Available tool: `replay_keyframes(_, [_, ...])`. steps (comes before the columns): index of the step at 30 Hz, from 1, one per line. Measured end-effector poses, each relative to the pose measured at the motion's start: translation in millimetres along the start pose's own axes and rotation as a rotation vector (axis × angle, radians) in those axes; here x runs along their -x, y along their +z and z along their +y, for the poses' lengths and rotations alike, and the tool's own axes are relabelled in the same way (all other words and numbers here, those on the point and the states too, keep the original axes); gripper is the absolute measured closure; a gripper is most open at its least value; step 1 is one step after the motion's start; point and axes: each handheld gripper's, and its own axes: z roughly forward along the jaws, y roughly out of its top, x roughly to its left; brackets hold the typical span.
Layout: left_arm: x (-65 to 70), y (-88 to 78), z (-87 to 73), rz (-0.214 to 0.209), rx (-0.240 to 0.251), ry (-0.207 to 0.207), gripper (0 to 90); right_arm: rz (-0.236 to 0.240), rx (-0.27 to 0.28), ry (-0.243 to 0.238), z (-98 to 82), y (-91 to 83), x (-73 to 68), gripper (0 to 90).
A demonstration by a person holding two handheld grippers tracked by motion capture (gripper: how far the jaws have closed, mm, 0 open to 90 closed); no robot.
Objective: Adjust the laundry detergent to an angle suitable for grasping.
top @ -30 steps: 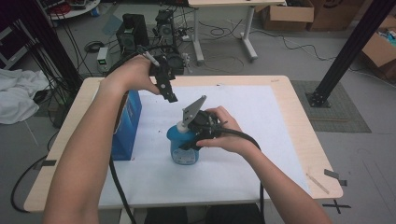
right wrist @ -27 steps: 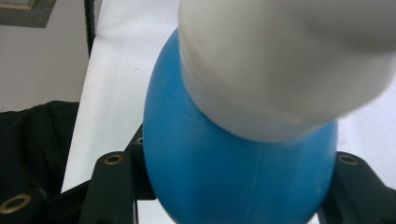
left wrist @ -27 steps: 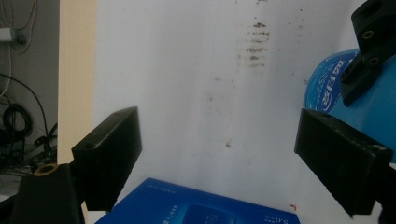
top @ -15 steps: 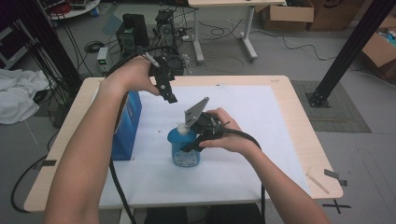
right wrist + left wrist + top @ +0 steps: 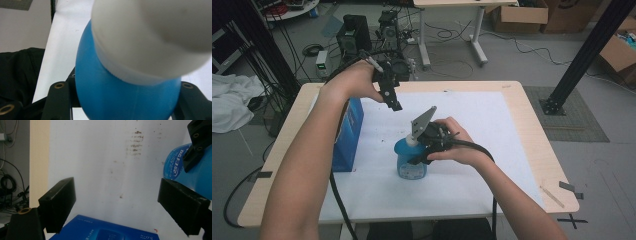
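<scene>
Gripping a blue bottle (image 5: 411, 162) near the middle of the desk (image 5: 512, 145), the right tongs (image 5: 421, 156) clamp its body below the white cap (image 5: 150, 37). The left tongs (image 5: 395, 103) hang wide and empty above, by a blue box (image 5: 348, 135).

A round blue bottle (image 5: 411, 160) with a white cap (image 5: 152, 37) stands upright on the white surface (image 5: 492, 135), its body clamped between the right tongs (image 5: 419, 155), well apart from the left tongs (image 5: 396, 105).
</scene>
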Motion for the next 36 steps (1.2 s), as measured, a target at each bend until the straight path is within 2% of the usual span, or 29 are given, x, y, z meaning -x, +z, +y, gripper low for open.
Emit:
replay_keyframes(3, [0.6,-0.4,0.2,0.0,0.004,0.0,15.7,-0.005,-0.005,0.008,0.0,-0.3,-0.5,41.7])
replay_keyframes(7, [1.3,-0.8,0.2,0.001,-0.004,0.003,15.7,-0.013,-0.021,0.02,0.1,1.4,-1.3,35.9])
replay_keyframes(8, [1.4,-0.7,-0.4,0.0,-0.002,0.001,15.7,-0.023,-0.028,0.03,0.2,2.7,-1.8,32.0])
replay_keyframes(13, [1.4,-1.9,-1.8,0.001,-0.003,-0.001,15.7,-0.021,-0.024,0.045,1.0,0.6,-1.7,26.8])
replay_keyframes(18, [1.0,-2.1,-4.1,0.002,-0.001,-0.008,15.7,-0.028,-0.019,0.08,0.9,-7.5,-0.6,19.2])
replay_keyframes(25, [0.6,-2.7,-4.6,0.001,-0.001,-0.011,15.7,-0.041,-0.03,0.115,0.0,-25.6,-3.8,16.9])
replay_keyframes(26, [0.6,-2.7,-4.3,0.001,-0.002,-0.01,15.7,-0.049,-0.034,0.137,-2.2,-32.3,-4.7,16.5])
replay_keyframes(29, [1.0,-2.4,-3.8,-0.001,-0.002,-0.01,15.7,-0.058,-0.03,0.153,-4.4,-38.1,-4.7,15.5])
replay_keyframes(36, [1.2,-1.7,-2.6,-0.005,-0.006,-0.017,15.6,-0.158,-0.047,0.286,-13.1,-66.9,-6.5,19.6])
